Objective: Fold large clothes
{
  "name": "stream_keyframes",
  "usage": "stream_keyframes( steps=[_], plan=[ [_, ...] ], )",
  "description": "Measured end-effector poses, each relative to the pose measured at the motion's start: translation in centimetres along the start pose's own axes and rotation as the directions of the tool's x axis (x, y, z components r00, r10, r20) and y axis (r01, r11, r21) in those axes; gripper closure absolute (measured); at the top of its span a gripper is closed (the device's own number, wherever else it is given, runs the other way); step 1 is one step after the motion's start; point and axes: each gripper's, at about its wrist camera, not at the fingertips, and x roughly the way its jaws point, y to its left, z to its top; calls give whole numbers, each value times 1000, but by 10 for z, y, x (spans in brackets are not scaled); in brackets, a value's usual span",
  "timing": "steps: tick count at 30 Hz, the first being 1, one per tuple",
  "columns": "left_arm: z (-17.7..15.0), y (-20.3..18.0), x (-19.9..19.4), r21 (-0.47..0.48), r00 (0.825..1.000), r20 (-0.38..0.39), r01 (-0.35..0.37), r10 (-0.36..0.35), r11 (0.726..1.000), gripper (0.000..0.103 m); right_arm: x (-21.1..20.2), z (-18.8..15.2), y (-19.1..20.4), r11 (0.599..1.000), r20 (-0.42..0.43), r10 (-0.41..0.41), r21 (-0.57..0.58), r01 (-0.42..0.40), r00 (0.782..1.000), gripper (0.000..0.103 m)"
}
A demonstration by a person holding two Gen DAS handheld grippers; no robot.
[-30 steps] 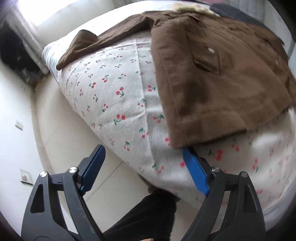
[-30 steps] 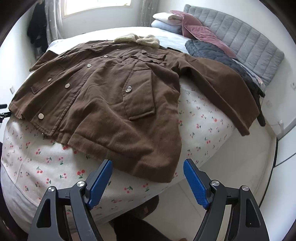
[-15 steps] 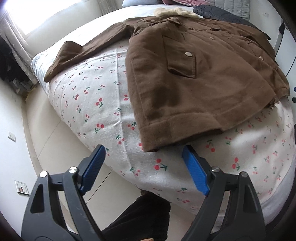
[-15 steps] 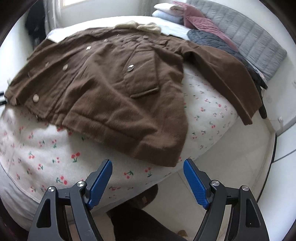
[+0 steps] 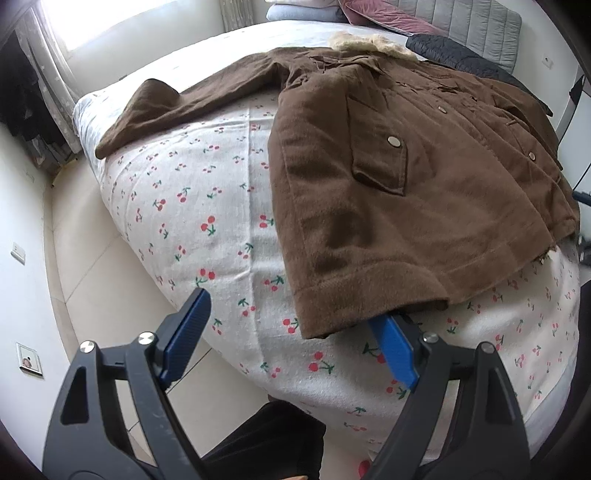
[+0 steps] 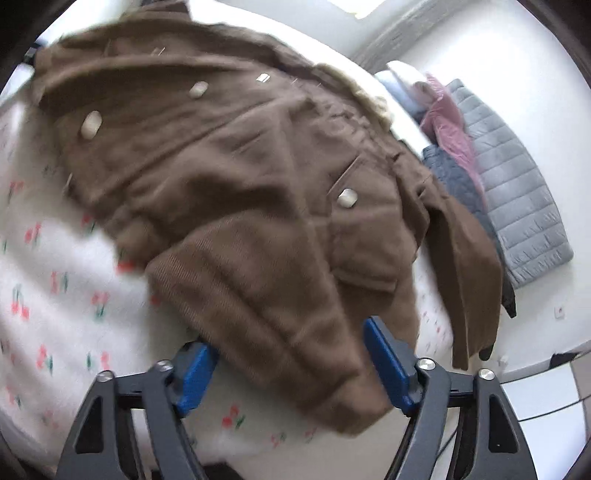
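From the left wrist view, the left gripper (image 5: pixel 291 332) angles down at the near corner of the brown coat (image 5: pixel 406 206). Its fingers stand wide apart and press on nothing: the left pad (image 5: pixel 186 334) is over the cherry-print bedspread (image 5: pixel 192 206), off the coat's side, while the tip of the right pad (image 5: pixel 393 349) is tucked under the coat's hem. The coat lies spread flat on the bed, one sleeve (image 5: pixel 177 107) stretched away from its body toward a window (image 5: pixel 92 18). Beyond the coat's fur collar (image 5: pixel 369 42) lie a dark quilted jacket (image 5: pixel 454 57) and a grey padded headboard (image 5: pixel 469 22). A pale tiled floor (image 5: pixel 85 258) runs beside the bed.

In the right wrist view, which is blurred, the right gripper (image 6: pixel 290 363) points down at the coat's (image 6: pixel 240 177) other lower corner. Its fingers are closing with the hem corner between them; whether the pads already press the cloth I cannot tell. The second sleeve (image 6: pixel 469 266) hangs over the bed's edge, next to a grey quilted cover (image 6: pixel 517 184) and a pink garment (image 6: pixel 447 122).
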Motion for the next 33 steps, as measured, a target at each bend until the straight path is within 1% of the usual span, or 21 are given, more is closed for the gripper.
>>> stream_keyframes(
  steps=[1,2,3,4,6,7,9,10,12,13,15,17,19,22,26,28,31,32,33],
  plan=[
    [0,0,-1,2,1000,3,1,-1,1000,17,-3,4,-10,998,12,36,53,-37,999,48],
    [1,0,-2,5,1000,5,4,-4,1000,17,-5,7,-21,991,28,68,111,-70,997,58],
    [1,0,-2,9,1000,4,9,-9,1000,17,-9,10,-36,979,56,90,181,-98,994,64],
    [0,-1,-1,15,1000,0,16,-16,1000,17,-11,12,-43,971,73,91,215,-105,993,68],
    [-2,-5,2,42,999,-17,33,-32,999,17,-13,16,-64,946,101,98,299,-125,990,86],
    [-4,-8,3,61,999,-27,35,-34,998,17,-12,19,-71,935,105,108,328,-137,989,90],
    [-7,-16,5,103,999,-34,28,-25,994,17,-7,23,-78,923,102,111,358,-140,989,93],
    [-8,-19,4,117,999,-31,27,-24,993,17,-7,23,-80,919,103,115,366,-145,988,94],
    [-9,-21,2,118,999,-20,31,-29,993,17,-7,26,-88,897,120,125,410,-164,985,95],
    [-8,-19,2,112,999,-17,33,-31,993,17,-10,25,-90,890,131,124,425,-168,984,95],
    [-6,-14,-1,87,999,-2,48,-48,995,17,-18,26,-101,854,171,135,480,-202,976,96],
    [-3,-10,-3,69,998,10,59,-60,996,17,-21,29,-109,833,193,141,507,-222,971,96],
    [0,-7,-3,64,998,22,56,-57,996,17,-25,31,-115,827,204,133,516,-222,970,96],
    [3,-7,-1,66,999,34,-4,2,998,17,-34,35,-123,825,218,119,521,-219,969,96],
    [5,-7,3,44,999,42,-19,17,999,17,-36,37,-128,819,213,106,535,-207,971,96],
    [5,-9,11,59,998,31,-62,61,996,17,-32,36,-128,819,202,113,536,-206,973,96],
    [3,-8,26,69,995,-25,-92,94,993,17,-26,29,-122,815,178,134,540,-211,975,94],
    [3,-5,26,54,996,-23,-86,87,995,17,-22,25,-119,814,163,140,543,-207,977,90],
    [4,-4,25,38,996,-21,-83,84,996,20,-18,18,-115,814,140,137,548,-192,981,81]
  ],
)
